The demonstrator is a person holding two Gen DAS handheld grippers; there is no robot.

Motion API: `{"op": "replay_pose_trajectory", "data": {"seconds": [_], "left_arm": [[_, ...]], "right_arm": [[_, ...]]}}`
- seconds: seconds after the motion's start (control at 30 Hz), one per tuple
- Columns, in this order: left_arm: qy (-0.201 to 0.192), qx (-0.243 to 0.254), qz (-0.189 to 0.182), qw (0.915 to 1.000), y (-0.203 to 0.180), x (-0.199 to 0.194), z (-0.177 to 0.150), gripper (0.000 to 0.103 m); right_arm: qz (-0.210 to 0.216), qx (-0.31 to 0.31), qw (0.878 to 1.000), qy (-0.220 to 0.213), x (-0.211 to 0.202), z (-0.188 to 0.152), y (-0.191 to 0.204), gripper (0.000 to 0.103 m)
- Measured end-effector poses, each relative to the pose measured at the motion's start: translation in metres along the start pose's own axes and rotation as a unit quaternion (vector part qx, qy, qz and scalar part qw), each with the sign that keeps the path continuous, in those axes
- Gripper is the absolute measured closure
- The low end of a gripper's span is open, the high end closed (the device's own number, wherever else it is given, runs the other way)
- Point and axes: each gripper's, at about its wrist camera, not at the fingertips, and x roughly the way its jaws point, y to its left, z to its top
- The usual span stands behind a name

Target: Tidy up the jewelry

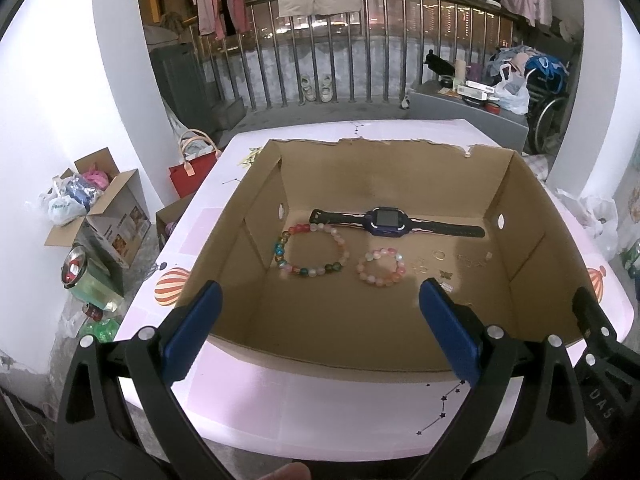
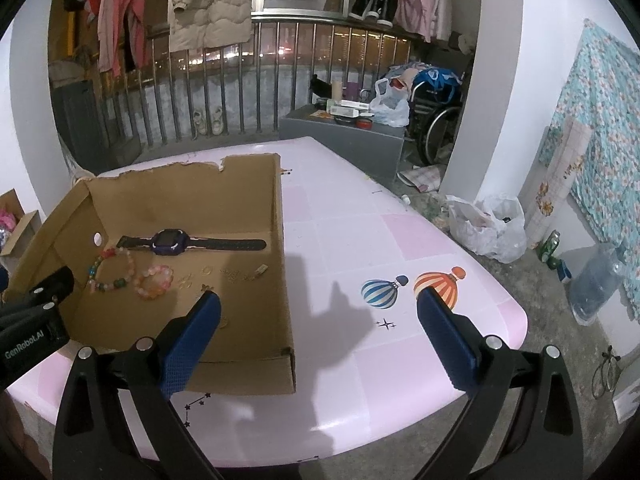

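An open cardboard box [image 1: 524,216] sits on a pink table [image 2: 400,240], and on the box floor a purple smartwatch [image 1: 386,220] lies stretched out along the far wall, with a larger multicoloured bead bracelet [image 1: 310,250] just in front of it and a smaller pink bead bracelet [image 1: 380,266] beside that; small gold pieces [image 1: 440,256] lie scattered further toward the box's right wall. The left gripper [image 1: 320,304] hangs above the box's near edge, its blue pads wide apart and holding nothing. The right gripper [image 2: 318,312] hangs over the box's right wall and the bare table beside it, fingers likewise spread and empty.
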Motion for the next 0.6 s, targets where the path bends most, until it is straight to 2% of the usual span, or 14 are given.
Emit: {"op": "replay_pose_trajectory", "data": {"seconds": [0.6], "left_arm": [[0.01,-0.001,0.002,0.9999,0.0029,0.0048,-0.0009,0.008]], "right_arm": [[0.0,0.003,1.0,-0.001,-0.0012,0.0005,0.0032,0.007]]}}
